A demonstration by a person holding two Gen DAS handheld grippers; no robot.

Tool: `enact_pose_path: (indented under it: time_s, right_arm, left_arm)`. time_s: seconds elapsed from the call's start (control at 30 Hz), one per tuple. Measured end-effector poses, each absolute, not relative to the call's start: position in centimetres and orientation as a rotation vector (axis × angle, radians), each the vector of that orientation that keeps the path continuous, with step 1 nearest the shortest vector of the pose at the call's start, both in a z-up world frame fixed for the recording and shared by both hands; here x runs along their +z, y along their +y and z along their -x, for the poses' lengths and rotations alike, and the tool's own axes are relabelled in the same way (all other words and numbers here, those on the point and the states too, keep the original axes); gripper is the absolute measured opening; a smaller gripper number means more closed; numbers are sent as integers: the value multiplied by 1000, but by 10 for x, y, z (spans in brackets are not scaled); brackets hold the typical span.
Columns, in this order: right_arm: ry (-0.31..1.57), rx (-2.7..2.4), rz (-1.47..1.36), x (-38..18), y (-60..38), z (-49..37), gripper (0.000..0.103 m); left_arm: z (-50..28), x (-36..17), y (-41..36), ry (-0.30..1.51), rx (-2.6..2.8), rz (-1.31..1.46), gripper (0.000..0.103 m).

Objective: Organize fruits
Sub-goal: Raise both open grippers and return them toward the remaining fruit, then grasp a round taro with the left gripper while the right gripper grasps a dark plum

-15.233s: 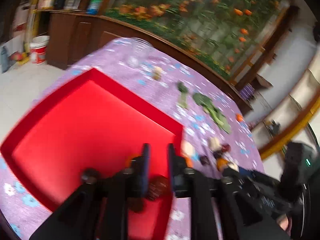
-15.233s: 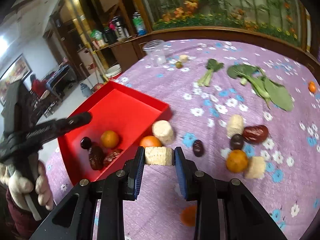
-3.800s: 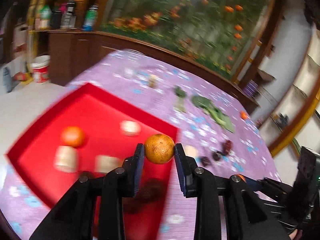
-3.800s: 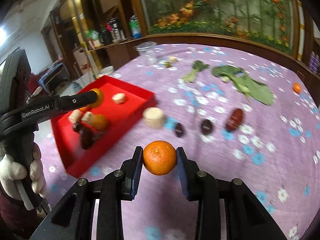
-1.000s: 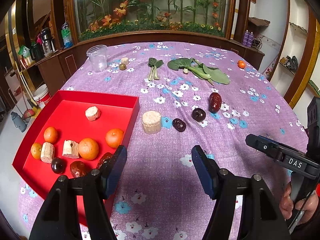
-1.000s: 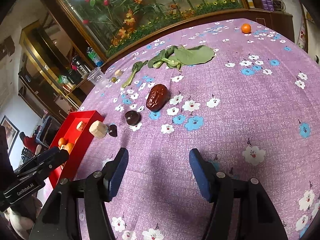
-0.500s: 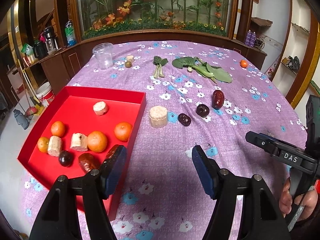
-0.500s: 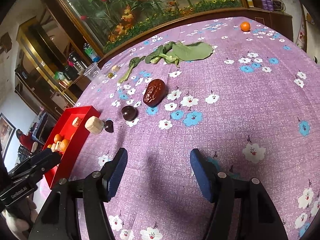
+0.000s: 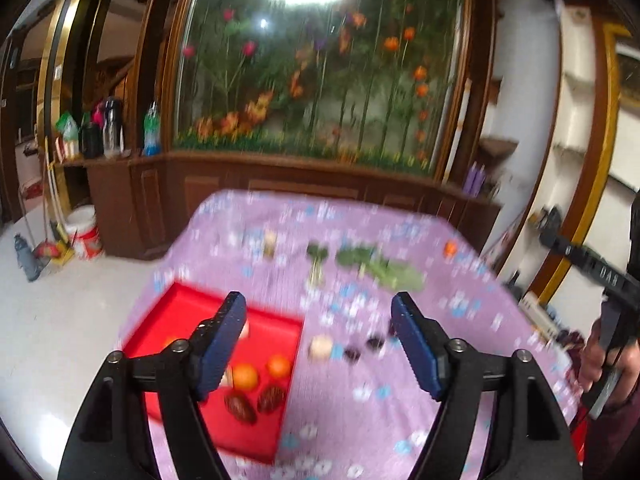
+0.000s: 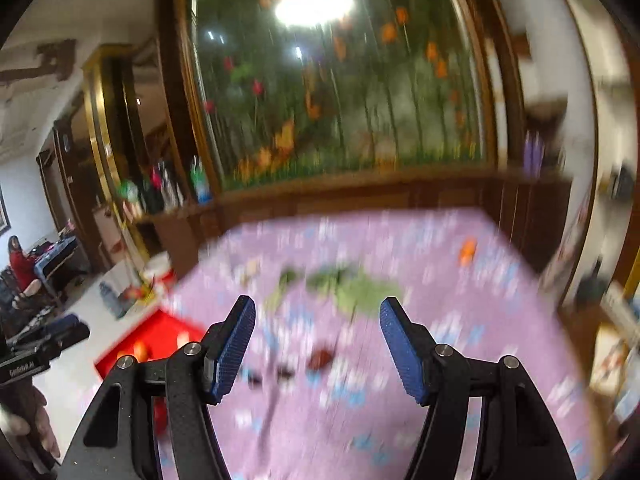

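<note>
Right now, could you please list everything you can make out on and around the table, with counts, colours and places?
Tray: one, red, near-left of the table.
Oranges: at least two, inside the tray; others may be hidden.
Dates: two, dark red-brown, at the tray's near edge.
Leafy greens: green, far centre; blurred.
Small orange: one, far right.
Pale chunk: one, right of the tray.
Dark fruits: roughly three, beside it; blurred.
Tablecloth: purple, flowered.
Bucket: white, on the floor at left.
Left gripper: open, empty.
Right gripper: open, empty.

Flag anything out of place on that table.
Several pieces still sit loose on the purple tablecloth outside the red tray: a pale chunk, two dark fruits beside it, and a lone orange at the far edge. Blur hides finer detail.
</note>
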State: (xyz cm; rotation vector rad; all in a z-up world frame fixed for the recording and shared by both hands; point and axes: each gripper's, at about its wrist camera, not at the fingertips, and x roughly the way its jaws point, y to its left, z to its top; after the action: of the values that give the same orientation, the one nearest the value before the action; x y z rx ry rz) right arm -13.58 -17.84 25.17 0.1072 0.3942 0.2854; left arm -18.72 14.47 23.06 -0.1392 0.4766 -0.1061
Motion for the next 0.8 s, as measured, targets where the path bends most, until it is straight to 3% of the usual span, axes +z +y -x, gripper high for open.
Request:
enact_pose_path:
  time_s: [0.07, 0.13, 0.17, 0.3, 0.37, 0.43, 0.47, 0.53, 0.63, 0.8]
  right_arm:
    - [322, 283, -112, 292, -180, 135, 74]
    - [280, 282, -118, 310, -181, 132, 88]
    - [268, 287, -119, 314, -179, 128, 89]
    - [381, 330, -138, 266, -165, 91, 90]
    - [494, 390, -153, 218, -151, 70, 83]
    - [625, 452, -147, 163, -132, 49, 59]
    - [677, 482, -154, 139, -124, 41, 56]
    - [760, 526, -161, 99, -107, 28, 47]
    - [820, 536, -139, 61, -90, 12, 47]
    - [862, 530, -84, 35, -76, -11, 47]
  left_arm:
    - [184, 254, 145, 422, -118, 131, 79]
    - [175, 269, 142, 381, -112, 107, 91]
    - [168, 270, 139, 376, -107, 91, 92]
    - [128, 231, 126, 489, -162, 107, 92]
    - [111, 199, 120, 562, -196, 134, 92]
    - [98, 166, 115, 634, -213, 166, 90]
    - [92, 153, 112, 662, -223, 178, 87]
    - [79, 126, 105, 719, -239, 182, 66]
    - [62, 93, 97, 786, -235, 145, 55]
    - [43, 52, 91, 866, -229, 114, 54]
